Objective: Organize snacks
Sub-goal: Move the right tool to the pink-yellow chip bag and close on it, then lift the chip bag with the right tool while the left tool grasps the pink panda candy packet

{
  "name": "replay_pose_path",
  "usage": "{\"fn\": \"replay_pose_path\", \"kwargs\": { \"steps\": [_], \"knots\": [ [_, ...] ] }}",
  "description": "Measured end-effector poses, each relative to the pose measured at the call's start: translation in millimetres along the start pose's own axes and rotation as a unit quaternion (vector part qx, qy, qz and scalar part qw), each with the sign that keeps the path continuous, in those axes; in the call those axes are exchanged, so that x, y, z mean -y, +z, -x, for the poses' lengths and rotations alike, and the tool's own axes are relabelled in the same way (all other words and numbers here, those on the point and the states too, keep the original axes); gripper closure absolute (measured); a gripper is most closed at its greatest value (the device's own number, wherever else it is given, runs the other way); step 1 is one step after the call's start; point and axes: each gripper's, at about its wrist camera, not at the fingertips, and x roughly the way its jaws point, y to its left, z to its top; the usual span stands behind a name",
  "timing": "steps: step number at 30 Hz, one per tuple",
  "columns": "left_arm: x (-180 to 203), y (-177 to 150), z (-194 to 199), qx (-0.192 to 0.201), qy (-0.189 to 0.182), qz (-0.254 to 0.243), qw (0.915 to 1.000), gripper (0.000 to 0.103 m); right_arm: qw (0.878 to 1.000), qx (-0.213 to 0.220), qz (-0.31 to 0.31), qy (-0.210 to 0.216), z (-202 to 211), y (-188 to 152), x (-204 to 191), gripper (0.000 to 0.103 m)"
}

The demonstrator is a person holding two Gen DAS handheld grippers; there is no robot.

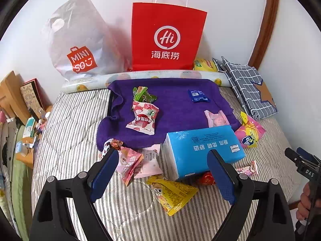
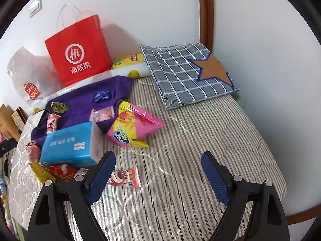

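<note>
Home bedroom. Striped quilted bedding [image 2: 180, 140] fills the surface, set into a white wall corner with wooden trim [image 2: 206, 10]. Folded checked cloth [image 2: 180, 74] with a star lies at the head. Shopping bags, red [image 1: 166, 38] and grey [image 1: 80, 40], lean on the wall. Cluttered bedside shelf [image 1: 26, 120] at left.

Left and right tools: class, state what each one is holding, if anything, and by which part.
Nothing is held. The left tool and the right tool both stand open above the striped bedcover, with no snack between their pads.
</note>
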Motion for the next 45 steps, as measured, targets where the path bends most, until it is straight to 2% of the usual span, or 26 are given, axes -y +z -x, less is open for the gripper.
{"fn": "replay_pose_path", "kwargs": {
  "steps": [9,13,16,22,31,34,37,45],
  "knots": [
    [-14.0,4.3,-17.4,-0.013,-0.028,0.025,0.9992,0.014,0.998,-0.005,-0.010,0.057,-33.0,12.2,-16.9,0.016],
    [-22.2,5.7,-22.2,-0.012,-0.031,0.026,0.9991,0.014,0.997,-0.023,-0.023,0.071,-60.3,22.0,-26.0,0.016],
    [-30.6,6.8,-26.2,-0.011,-0.032,0.030,0.9990,0.014,0.995,-0.041,-0.052,0.077,-82.5,25.9,-27.4,0.016],
    [-46.2,7.1,-37.1,-0.015,-0.031,0.030,0.9989,0.014,0.990,-0.049,-0.096,0.094,-105.5,31.1,-24.6,0.016],
    [-68.1,2.8,-35.6,-0.016,-0.028,0.036,0.9988,0.014,0.992,-0.063,-0.088,0.059,-136.8,32.4,-41.2,0.016],
    [-73.7,-2.7,-34.2,-0.020,-0.018,0.034,0.9991,0.014,0.993,-0.055,-0.078,0.065,-133.3,31.6,-44.5,0.030],
    [-78.5,-9.0,-37.1,-0.030,-0.010,0.036,0.9989,0.014,0.994,-0.044,-0.067,0.067,-121.7,31.8,-45.5,0.038],
    [-88.4,-16.2,-55.6,-0.054,-0.004,0.053,0.9971,0.014,0.997,-0.011,-0.025,0.066,-77.3,21.1,-42.4,0.038]
  ]
}}
